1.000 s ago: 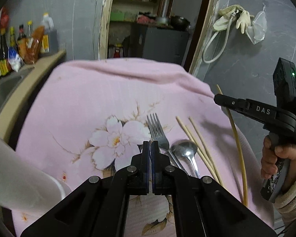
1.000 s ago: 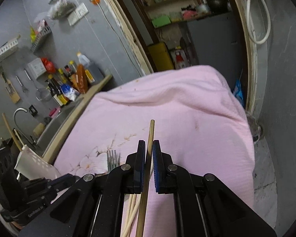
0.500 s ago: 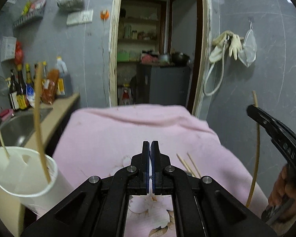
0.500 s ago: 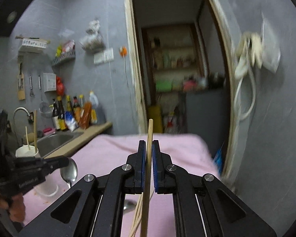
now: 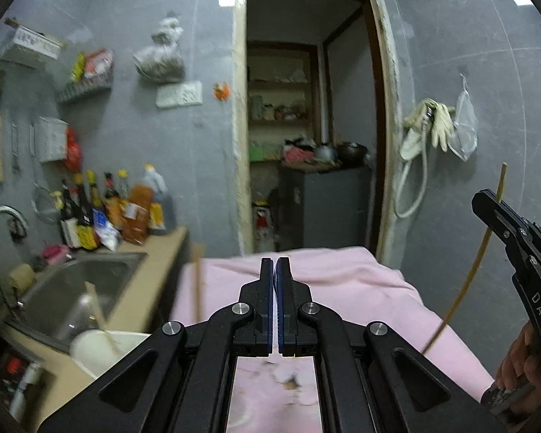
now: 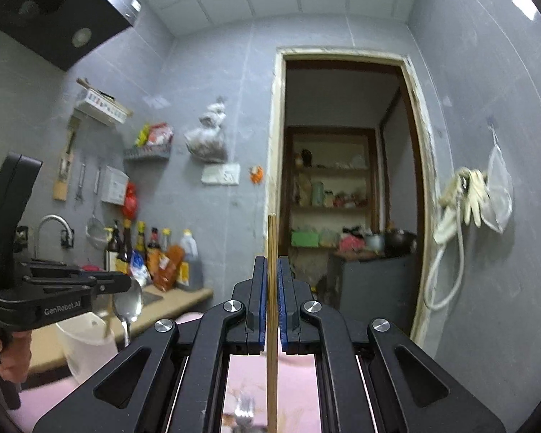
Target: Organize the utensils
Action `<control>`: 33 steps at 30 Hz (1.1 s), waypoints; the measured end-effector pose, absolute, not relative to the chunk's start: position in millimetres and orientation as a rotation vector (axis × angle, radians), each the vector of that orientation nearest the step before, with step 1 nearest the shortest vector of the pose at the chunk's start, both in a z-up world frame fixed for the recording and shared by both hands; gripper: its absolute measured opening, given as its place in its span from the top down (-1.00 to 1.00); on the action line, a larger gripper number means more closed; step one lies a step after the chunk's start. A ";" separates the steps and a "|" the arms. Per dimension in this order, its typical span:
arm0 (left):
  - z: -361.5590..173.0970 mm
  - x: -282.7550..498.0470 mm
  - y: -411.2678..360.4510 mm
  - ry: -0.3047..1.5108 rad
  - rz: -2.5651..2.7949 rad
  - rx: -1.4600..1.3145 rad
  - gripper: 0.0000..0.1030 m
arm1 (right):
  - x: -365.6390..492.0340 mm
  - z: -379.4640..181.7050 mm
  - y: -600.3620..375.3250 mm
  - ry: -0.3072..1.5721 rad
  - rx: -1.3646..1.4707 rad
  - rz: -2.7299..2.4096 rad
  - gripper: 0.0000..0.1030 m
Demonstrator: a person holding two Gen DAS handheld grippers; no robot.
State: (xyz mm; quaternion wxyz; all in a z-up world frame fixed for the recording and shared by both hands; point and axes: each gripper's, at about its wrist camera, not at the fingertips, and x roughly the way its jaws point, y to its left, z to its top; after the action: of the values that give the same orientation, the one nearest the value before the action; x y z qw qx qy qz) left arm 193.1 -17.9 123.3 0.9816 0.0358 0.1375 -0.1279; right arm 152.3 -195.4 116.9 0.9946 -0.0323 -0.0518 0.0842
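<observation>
The right gripper (image 6: 270,299) pinched a thin wooden chopstick (image 6: 271,324) upright; it could pivot loose. The left gripper (image 5: 273,303) was clamped on a shiny metal spoon (image 6: 128,303) above the white plastic cup (image 6: 86,346), which a clumsy insertion might tip.

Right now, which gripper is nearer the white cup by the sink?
Left. The left gripper, holding a spoon, hangs just above the white cup. The right gripper, clamping a chopstick, is off to the side.
</observation>
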 end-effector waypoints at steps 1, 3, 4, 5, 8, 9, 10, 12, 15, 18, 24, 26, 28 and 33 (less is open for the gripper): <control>127.7 190.1 -9.6 0.269 -0.243 0.070 1.00 | 150.3 121.2 -189.8 -0.115 -0.066 0.179 0.94; 137.6 186.8 7.2 0.254 -0.213 0.061 1.00 | 149.4 130.3 -176.4 -0.133 -0.071 0.202 0.94; 140.2 185.3 14.9 0.248 -0.201 0.058 1.00 | 147.9 133.1 -171.2 -0.139 -0.074 0.211 0.94; 143.0 183.5 23.8 0.243 -0.187 0.055 1.00 | 147.3 138.7 -162.2 -0.151 -0.077 0.231 0.94; 153.0 179.6 51.9 0.232 -0.129 0.048 1.00 | 146.6 152.7 -139.3 -0.172 -0.079 0.283 0.94; 156.2 179.4 62.1 0.232 -0.108 0.046 1.00 | 146.2 156.7 -131.5 -0.180 -0.080 0.300 0.94; 158.4 178.2 70.5 0.232 -0.090 0.044 1.00 | 146.4 159.5 -125.7 -0.186 -0.082 0.314 0.94; 162.0 176.5 89.2 0.231 -0.050 0.039 1.00 | 146.3 169.2 -105.9 -0.204 -0.083 0.356 0.94; 163.6 177.1 116.4 0.231 0.026 0.038 1.00 | 149.6 179.1 -83.1 -0.222 -0.074 0.409 0.94; 158.3 180.7 138.4 0.238 0.092 0.031 1.00 | 156.5 188.1 -58.5 -0.239 -0.060 0.458 0.94; 141.7 207.4 163.6 0.280 0.204 0.037 1.00 | 177.9 190.9 -24.7 -0.248 -0.040 0.507 0.94; 136.2 217.1 166.2 0.294 0.232 0.047 1.00 | 186.9 187.6 -18.2 -0.235 -0.023 0.523 0.94; 129.2 225.4 165.5 0.309 0.256 0.069 1.00 | 194.4 181.5 -15.7 -0.226 -0.006 0.537 0.94; 108.9 242.2 164.3 0.356 0.278 0.087 1.00 | 213.8 159.6 -10.2 -0.184 0.000 0.552 0.94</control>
State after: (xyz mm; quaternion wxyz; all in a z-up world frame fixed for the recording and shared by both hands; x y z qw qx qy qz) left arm 242.2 164.3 108.9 0.9737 0.0432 0.1763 0.1379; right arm 213.8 -10.2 159.6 0.9579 0.0001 -0.0905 0.2723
